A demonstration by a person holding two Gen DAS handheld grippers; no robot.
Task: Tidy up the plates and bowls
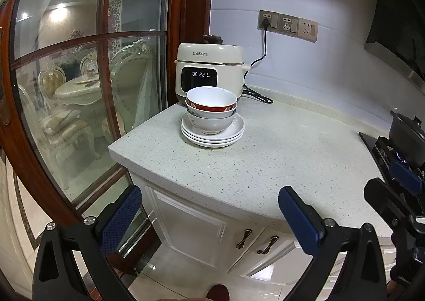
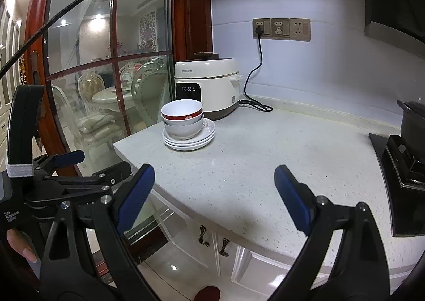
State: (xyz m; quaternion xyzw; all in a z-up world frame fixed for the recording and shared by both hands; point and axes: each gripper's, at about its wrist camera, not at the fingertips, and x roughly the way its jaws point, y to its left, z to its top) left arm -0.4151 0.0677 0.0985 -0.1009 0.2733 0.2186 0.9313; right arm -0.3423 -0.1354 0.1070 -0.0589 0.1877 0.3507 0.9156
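Fingers (image 1: 297, 218) of both grippers apart, well short of stacked bowls (image 1: 211, 109).

Speckled countertop (image 1: 265, 157): plates (image 1: 212, 139), cooker (image 1: 209, 70).

We find the worktop (image 1: 279, 157) bare across its middle and front, so there is open passage from its near edge up to the stack of bowls (image 1: 211, 108) on plates (image 1: 212, 136). Just behind the stack stands the rice cooker (image 1: 209, 70) (its cord (image 1: 259, 97) trails along the back wall). To the right, the black pot (image 2: 413, 125) on the stove (image 2: 403, 168) blocks that side; the glass door (image 1: 87, 88) closes the left.
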